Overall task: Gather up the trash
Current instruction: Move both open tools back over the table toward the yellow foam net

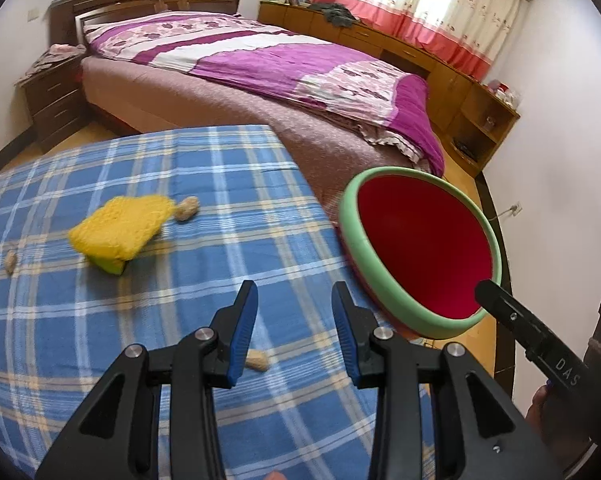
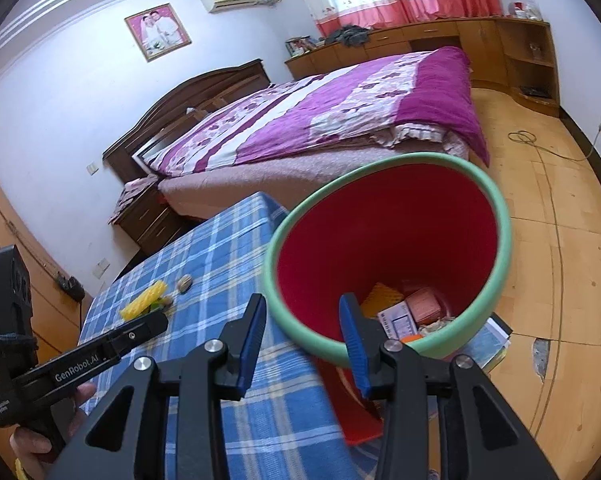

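Observation:
A blue plaid tablecloth (image 1: 100,360) carries a yellow sponge (image 1: 116,232) and three peanut shells: one behind the sponge (image 1: 187,209), one at the left (image 1: 10,261) and one just under my left fingers (image 1: 257,361). My left gripper (image 1: 294,296) hovers open over the cloth with nothing in it. Beside the table's right edge is a red bin with a green rim (image 2: 500,220), tilted toward me and holding a yellow piece (image 2: 382,294), a pink packet (image 2: 422,304) and paper. My right gripper (image 2: 303,308) is open astride the near rim, with a gap at its right pad.
A bed with a purple quilt (image 1: 280,64) stands behind the table, a dark nightstand (image 1: 52,96) to its left. Wooden cabinets (image 2: 500,48) line the far wall. A cable (image 2: 540,148) trails over the wooden floor, and papers (image 2: 496,340) lie by the bin.

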`<control>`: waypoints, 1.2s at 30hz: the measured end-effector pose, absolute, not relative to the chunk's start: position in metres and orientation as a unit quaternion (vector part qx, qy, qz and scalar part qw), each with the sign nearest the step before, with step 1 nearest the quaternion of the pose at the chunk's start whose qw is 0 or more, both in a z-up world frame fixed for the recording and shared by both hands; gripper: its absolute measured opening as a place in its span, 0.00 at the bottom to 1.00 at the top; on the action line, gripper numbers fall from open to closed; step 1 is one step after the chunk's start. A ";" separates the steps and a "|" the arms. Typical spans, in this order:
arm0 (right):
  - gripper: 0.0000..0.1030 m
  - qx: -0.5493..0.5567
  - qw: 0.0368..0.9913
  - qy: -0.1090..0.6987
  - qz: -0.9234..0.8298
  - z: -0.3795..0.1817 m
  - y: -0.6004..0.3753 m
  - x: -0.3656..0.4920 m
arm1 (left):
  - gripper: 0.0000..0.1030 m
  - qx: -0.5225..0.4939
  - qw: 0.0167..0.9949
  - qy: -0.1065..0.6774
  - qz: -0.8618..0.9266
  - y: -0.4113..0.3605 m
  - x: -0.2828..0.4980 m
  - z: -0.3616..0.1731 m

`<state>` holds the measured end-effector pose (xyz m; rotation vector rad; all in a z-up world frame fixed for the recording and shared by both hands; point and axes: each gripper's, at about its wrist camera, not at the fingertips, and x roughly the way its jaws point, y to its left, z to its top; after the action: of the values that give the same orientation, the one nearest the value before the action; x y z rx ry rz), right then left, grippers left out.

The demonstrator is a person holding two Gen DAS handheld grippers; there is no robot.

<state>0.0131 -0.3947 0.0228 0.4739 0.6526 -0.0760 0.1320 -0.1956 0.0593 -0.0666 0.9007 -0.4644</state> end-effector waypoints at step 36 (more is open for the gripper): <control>0.49 0.182 0.912 0.366 0.034 0.032 -0.262 0.078 | 0.37 -0.088 0.890 0.440 -0.086 -0.030 0.154 0.036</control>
<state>0.0784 -0.2623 0.0316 0.3757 0.7546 0.0696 0.1539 -0.0296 0.0359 -0.1822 0.9134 -0.1783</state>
